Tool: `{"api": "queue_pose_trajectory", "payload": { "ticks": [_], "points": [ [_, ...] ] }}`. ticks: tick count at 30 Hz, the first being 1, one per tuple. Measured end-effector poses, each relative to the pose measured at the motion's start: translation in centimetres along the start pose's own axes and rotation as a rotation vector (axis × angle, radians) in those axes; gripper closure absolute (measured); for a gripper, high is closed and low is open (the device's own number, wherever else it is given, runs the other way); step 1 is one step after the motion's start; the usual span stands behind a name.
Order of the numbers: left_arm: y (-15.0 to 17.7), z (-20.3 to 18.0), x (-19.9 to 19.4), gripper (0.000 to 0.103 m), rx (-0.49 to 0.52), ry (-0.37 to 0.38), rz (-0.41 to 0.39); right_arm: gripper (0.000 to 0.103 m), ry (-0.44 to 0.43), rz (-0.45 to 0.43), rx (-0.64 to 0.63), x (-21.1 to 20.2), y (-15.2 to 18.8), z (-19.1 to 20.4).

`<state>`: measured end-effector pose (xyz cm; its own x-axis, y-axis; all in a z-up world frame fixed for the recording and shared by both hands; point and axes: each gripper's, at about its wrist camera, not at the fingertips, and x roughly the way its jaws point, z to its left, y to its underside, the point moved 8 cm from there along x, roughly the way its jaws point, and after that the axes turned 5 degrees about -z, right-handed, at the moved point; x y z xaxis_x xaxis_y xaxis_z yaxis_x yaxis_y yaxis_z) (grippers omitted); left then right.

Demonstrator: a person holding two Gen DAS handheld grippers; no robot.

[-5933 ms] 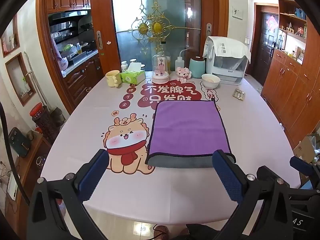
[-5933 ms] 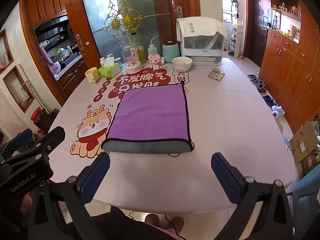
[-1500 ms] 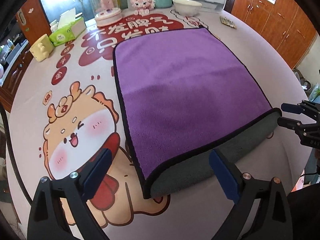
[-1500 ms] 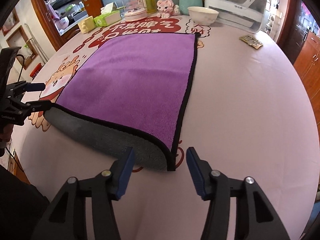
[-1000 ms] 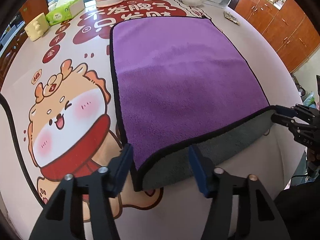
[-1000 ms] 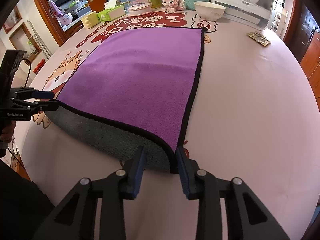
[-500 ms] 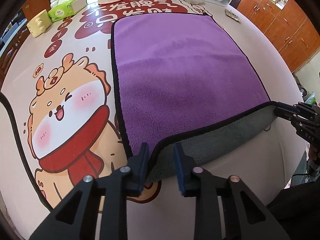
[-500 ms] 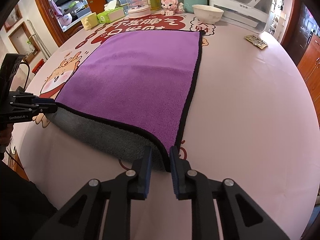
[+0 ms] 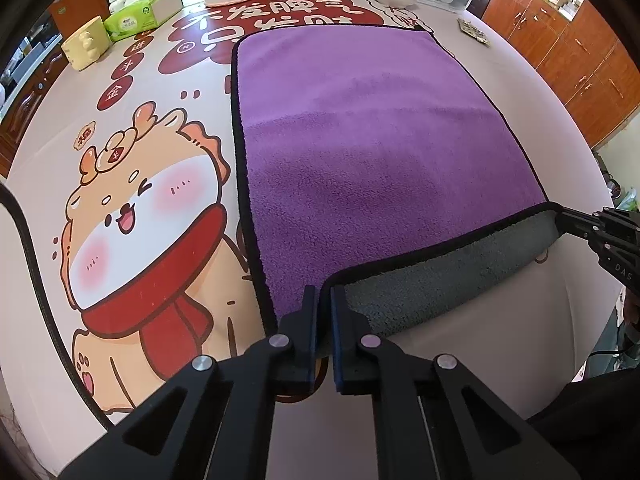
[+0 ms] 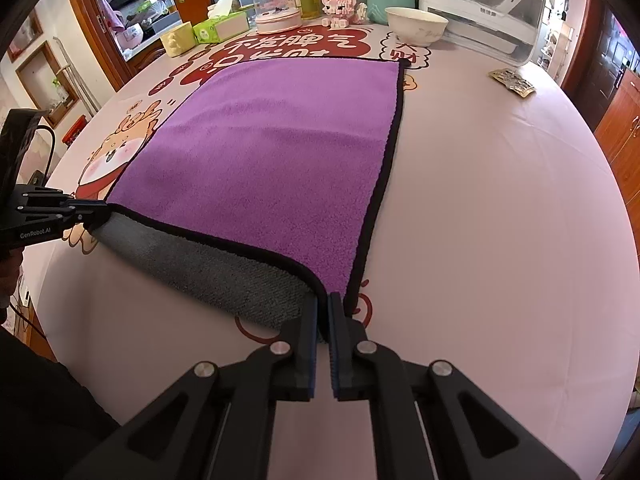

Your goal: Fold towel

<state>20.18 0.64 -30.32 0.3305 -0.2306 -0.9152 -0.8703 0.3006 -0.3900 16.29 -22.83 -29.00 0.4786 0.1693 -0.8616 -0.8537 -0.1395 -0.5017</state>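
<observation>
A purple towel (image 9: 368, 128) with black trim and a grey underside lies spread on the table; it also shows in the right wrist view (image 10: 280, 140). My left gripper (image 9: 325, 300) is shut on its near left corner. My right gripper (image 10: 323, 308) is shut on its near right corner. The near edge is lifted a little, so the grey underside (image 10: 208, 264) shows between the two grippers. Each gripper shows in the other's view, the right one (image 9: 592, 228) at the right edge, the left one (image 10: 68, 212) at the left edge.
At the far end of the table (image 10: 500, 200) stand a white bowl (image 10: 416, 24), a tissue box (image 10: 220, 26), a yellow mug (image 10: 178, 40), a glass dome (image 10: 276, 0), bottles, a pink toy (image 10: 342, 6) and a white appliance (image 10: 488, 4). A small packet (image 10: 512, 82) lies at the far right.
Both grippers came down from above the table to the towel's near corners and closed on them. The near edge now lifts slightly.
</observation>
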Motion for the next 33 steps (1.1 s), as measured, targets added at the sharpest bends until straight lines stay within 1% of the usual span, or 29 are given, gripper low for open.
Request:
{"api": "queue_pose_trajectory", "payload": {
  "ticks": [7, 15, 21, 25, 33],
  "points": [
    [-0.4, 0.2, -1.1, 0.099, -0.007, -0.006, -0.023, 0.099, 0.002, -0.013, 0.007, -0.6, -0.4, 0.0],
    [-2.1, 0.4, -4.3, 0.099, -0.013, 0.006, -0.096, 0.099, 0.032, -0.032, -0.031, -2.8, -2.3, 0.4],
    [-4.9, 0.6, -7.4, 0.099, -0.003, -0.006, -0.181, 0.099, 0.067, -0.093, -0.055, -5.1, -5.7, 0.4],
    [-7.7, 0.9, -9.3, 0.099, 0.015, -0.017, -0.254, 0.099, 0.089, -0.149, -0.067, -6.4, -8.4, 0.2],
    [-12.9, 2.2, -10.8, 0.099, 0.045, -0.052, -0.353, 0.099, 0.110, -0.245, -0.087, -7.1, -13.7, -0.7]
  ]
}}
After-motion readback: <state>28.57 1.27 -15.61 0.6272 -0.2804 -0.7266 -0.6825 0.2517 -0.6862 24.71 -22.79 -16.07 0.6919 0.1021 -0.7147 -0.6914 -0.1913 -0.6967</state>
